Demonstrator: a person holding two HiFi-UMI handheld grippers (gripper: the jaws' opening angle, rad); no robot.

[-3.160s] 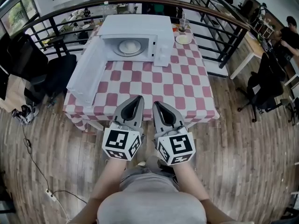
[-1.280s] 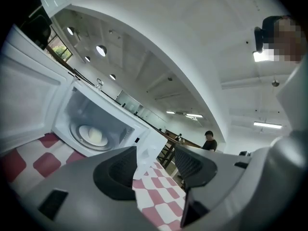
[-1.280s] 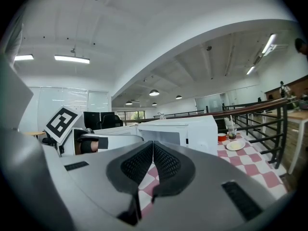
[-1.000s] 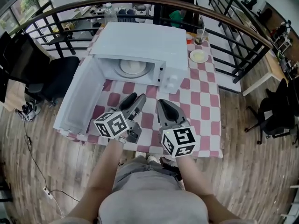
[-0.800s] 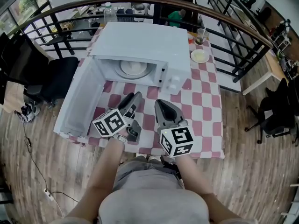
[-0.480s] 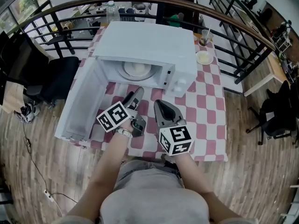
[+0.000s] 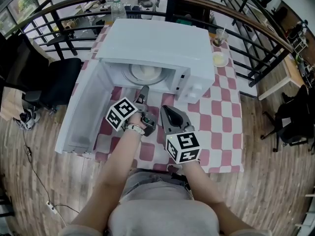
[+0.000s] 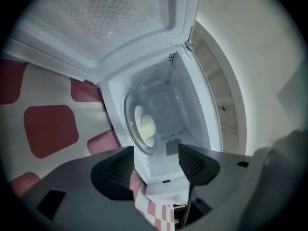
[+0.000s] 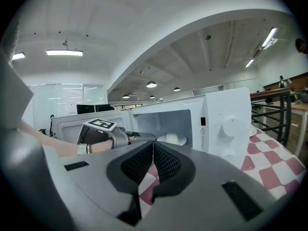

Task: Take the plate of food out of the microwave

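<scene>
A white microwave [image 7: 157, 43] stands on the checkered table with its door [image 7: 86, 112] swung wide to the left. Inside, a white plate holding pale food [image 7: 146, 73] rests on the turntable. My left gripper [image 7: 143, 90] is rolled on its side just in front of the cavity mouth. Its jaws are opening, with nothing between them. In the left gripper view, the plate [image 8: 146, 126] lies ahead of the left gripper [image 8: 155, 160]. My right gripper [image 7: 166, 111] hovers shut and empty over the table, short of the microwave. The right gripper view shows the plate [image 9: 172, 139] inside the cavity.
The red-and-white checkered table [image 7: 216, 132] also carries a small plate [image 7: 220, 59] and a cup [image 7: 218, 36] at the back right. A dark railing [image 7: 246, 28] curves behind the table. A black chair [image 7: 54, 82] stands left of the open door.
The person has stepped closer to the table. My left gripper has moved forward to the microwave opening and turned onto its side. The right gripper has kept its place, shut.
</scene>
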